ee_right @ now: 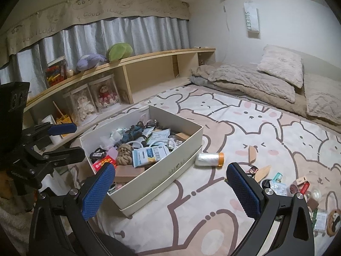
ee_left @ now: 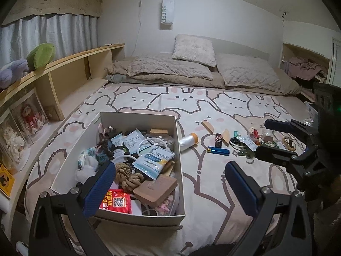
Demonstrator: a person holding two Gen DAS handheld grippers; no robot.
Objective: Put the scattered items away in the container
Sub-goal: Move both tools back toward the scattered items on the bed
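Box [ee_left: 136, 119] on the bed [ee_left: 213, 187] already well loaded, both grippers (left [ee_left: 170, 181], right [ee_right: 170, 183]) spread wide and empty, but roll [ee_left: 188, 141], lighter [ee_left: 218, 151] and a clutter pile [ee_left: 251, 140] beside it remain outside.

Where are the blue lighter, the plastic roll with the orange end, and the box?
blue lighter [ee_left: 218, 151], left wrist view, mid-body.
plastic roll [ee_right: 207, 160], right wrist view, clear middle.
box [ee_right: 181, 168], right wrist view, near outer wall.
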